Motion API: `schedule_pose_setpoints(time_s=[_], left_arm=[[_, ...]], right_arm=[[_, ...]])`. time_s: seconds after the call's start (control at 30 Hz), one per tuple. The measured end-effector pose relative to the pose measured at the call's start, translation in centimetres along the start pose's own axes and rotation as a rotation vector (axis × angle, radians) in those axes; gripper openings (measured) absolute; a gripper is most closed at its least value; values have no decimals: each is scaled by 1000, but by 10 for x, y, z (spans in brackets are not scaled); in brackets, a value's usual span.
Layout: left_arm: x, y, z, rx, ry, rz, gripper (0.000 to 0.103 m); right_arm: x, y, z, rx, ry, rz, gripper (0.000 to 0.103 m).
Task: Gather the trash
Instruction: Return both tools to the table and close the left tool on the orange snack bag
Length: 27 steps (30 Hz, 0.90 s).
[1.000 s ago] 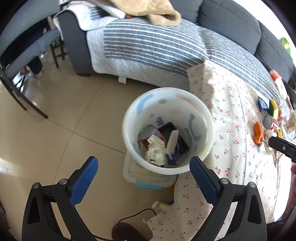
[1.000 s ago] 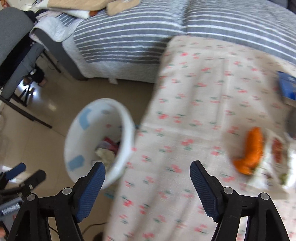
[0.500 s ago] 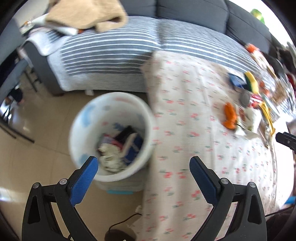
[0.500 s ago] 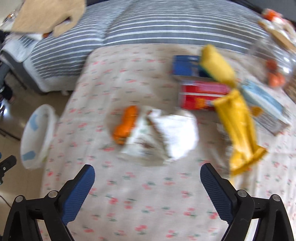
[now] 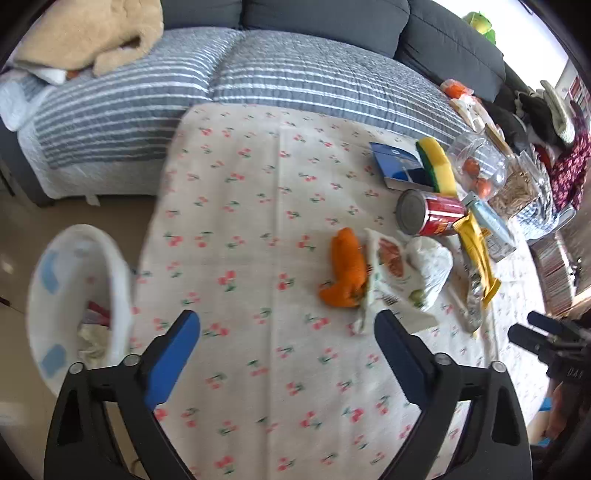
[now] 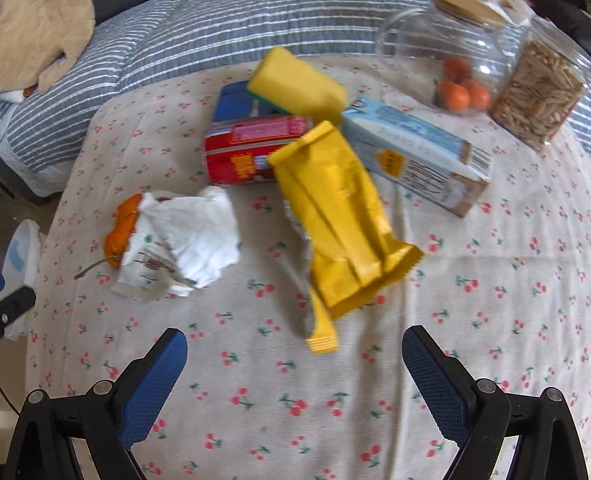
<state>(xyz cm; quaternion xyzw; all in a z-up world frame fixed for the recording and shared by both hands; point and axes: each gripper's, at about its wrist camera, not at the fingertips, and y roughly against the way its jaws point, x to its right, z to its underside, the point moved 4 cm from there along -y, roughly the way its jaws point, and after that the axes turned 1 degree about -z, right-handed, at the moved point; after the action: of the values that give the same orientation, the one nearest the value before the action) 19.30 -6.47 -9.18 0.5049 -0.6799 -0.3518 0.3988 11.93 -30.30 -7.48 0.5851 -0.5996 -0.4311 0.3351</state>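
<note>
Both claws hang wide and empty over the desk (image 6: 480, 258). The yellow wrapper (image 6: 332, 221) lies just ahead of the right claw (image 6: 293, 354); the left claw (image 5: 286, 332), its jaws just narrowed slightly, faces the orange peel (image 5: 345, 273), bin (image 5: 40, 295) at its left.

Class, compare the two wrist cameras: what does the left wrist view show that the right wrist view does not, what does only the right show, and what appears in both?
Only the left wrist view shows the inside of the white bin with trash in it, the dark sofa back, and the metal end of the red can.

Only the right wrist view shows the barcode end of the light blue carton.

Both show the orange peel, crumpled white paper, yellow wrapper, yellow sponge, two jars and the cherry-print tablecloth.
</note>
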Motion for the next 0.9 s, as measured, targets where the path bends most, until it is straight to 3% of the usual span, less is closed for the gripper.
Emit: schedule_pose_setpoints(time_s=[0.07,0.37,0.57,0.77,0.83,0.87,0.9], left_arm=[[8,-9,-4,-13,0,27,77],[28,-38,-17,-4,5,120,45],[29,-54,-19,-27,10,105,42],[28,-64,-19,-56,35,159,41],[31,-64,-18,-60,23,170,34],[32,-64,-18,-61,16,174,22],[34,-63,-19,-60,8,178,21]], right_arm=[[12,0,1,-8,-22,-1,97],[44,-3,2,-31,-77,25,97],[55,-9,0,-45,-81,40,97],[65,-12,-1,-52,-103,52,97],[67,-14,-1,-56,-111,53,97],[68,-14,-1,-58,-114,53,97],[69,-15,-1,-60,-117,53,97]])
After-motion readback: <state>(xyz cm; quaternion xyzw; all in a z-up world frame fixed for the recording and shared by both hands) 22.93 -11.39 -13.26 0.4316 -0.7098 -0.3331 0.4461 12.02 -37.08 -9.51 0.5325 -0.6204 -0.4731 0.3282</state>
